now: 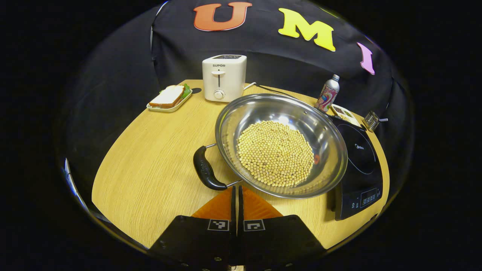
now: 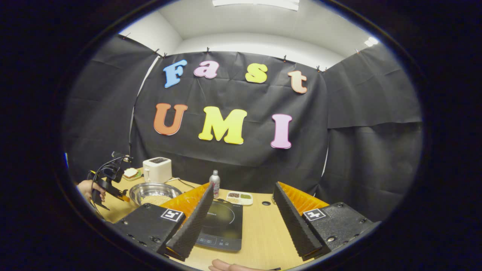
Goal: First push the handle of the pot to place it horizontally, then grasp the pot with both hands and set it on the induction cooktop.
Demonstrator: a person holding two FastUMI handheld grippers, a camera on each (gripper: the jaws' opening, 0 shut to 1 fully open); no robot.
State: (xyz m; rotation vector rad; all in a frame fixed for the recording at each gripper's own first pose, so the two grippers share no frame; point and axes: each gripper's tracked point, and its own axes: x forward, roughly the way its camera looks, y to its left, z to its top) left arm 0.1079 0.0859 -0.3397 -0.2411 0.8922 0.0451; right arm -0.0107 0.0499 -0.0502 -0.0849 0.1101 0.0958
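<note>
The left gripper (image 1: 237,194) has its two fingers pressed together with nothing between them, their tips just short of the pot's (image 1: 280,145) near rim. The pot, a wide steel pan holding a layer of pale beans (image 1: 275,152), lies straight ahead of it on the wooden table (image 1: 150,173). Its black handle (image 1: 205,168) sits just ahead and to the left of the fingertips. The far side of the pot overlaps the induction cooktop (image 1: 359,165), off to that gripper's right. Beyond the pot stand a toaster (image 1: 224,77), a sandwich tray (image 1: 169,98) and a bottle (image 1: 328,93).

The right gripper (image 2: 241,212) is spread wide and holds nothing; the cooktop lies between its fingers, and the pot is to its left.
</note>
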